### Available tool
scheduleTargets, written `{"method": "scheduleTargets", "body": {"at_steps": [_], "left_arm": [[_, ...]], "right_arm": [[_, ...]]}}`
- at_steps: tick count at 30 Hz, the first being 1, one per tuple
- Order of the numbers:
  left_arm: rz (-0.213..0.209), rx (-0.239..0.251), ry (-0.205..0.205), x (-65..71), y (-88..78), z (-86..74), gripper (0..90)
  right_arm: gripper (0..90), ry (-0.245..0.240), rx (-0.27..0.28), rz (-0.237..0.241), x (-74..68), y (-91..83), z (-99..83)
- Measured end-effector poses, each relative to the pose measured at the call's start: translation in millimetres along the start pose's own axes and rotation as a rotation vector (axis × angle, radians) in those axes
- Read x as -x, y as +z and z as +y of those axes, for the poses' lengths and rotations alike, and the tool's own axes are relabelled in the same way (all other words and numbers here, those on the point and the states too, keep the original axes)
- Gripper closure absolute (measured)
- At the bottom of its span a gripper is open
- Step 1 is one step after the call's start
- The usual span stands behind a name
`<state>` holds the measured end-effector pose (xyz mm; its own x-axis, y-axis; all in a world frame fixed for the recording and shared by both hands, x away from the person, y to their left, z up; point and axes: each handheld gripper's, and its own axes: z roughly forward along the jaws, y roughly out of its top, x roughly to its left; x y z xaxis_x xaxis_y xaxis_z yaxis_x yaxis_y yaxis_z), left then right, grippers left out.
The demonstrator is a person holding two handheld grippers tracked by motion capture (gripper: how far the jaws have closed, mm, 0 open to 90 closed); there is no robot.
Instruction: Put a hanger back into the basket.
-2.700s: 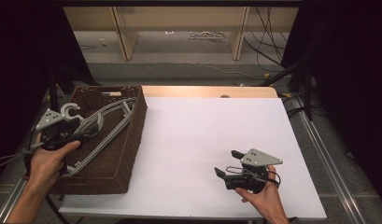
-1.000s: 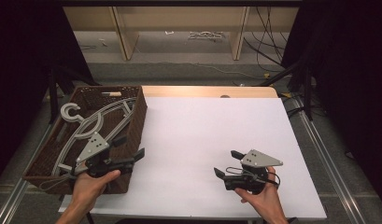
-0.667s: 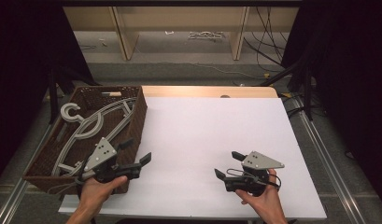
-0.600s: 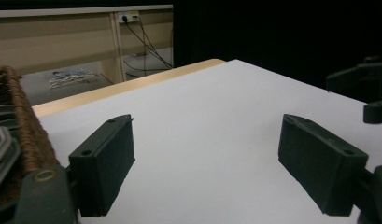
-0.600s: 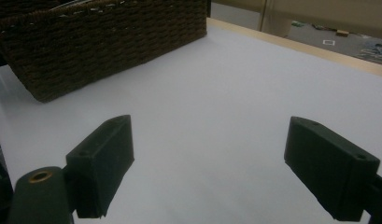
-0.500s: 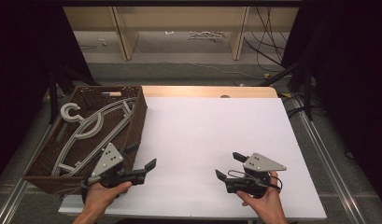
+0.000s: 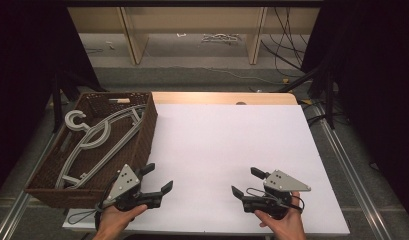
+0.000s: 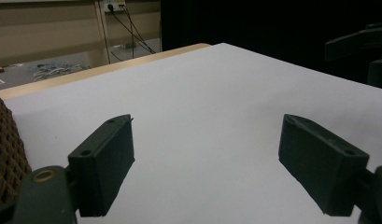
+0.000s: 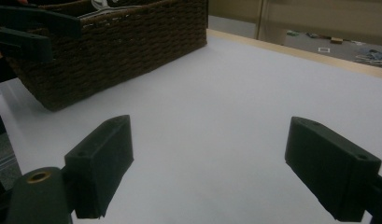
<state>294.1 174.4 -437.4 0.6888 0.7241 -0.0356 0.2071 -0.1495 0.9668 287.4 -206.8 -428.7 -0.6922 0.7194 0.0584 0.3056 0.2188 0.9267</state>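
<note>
A white table point(image 7: 227, 145) stands before open shelves. Both the left gripper point(image 7: 157, 182) and the right gripper point(image 7: 244, 182) are wide open, holding nothing. The grey hangers point(image 7: 99, 142) lie in the wicker basket point(image 7: 144, 130), beyond the left gripper on its left. They look light, stiff and smooth; the thin neck under the hook seems best to hold.

white sheet point(image 7: 227, 145) | wooden table edge point(image 7: 222, 97) | floor cables point(image 7: 219, 37)
</note>
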Motion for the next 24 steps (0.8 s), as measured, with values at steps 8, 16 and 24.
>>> {"method": "scheduleTargets", "body": {"at_steps": [8, 16, 24], "left_arm": [[0.001, 0.0, 0.006, -0.8, -0.2, -0.2, 18.4], [-0.011, 0.002, 0.015, -0.8, 0.8, -0.6, 18.4], [-0.007, 0.0, 0.011, -1.0, 0.4, -0.2, 18.4]], "right_arm": [[16.2, -0.019, -0.005, 0.001, -5.3, -1.7, -2.5], [16.2, -0.029, -0.014, 0.009, -5.7, -0.1, -2.3], [16.2, -0.032, -0.008, -0.004, -5.0, 0.6, -3.1]]}}
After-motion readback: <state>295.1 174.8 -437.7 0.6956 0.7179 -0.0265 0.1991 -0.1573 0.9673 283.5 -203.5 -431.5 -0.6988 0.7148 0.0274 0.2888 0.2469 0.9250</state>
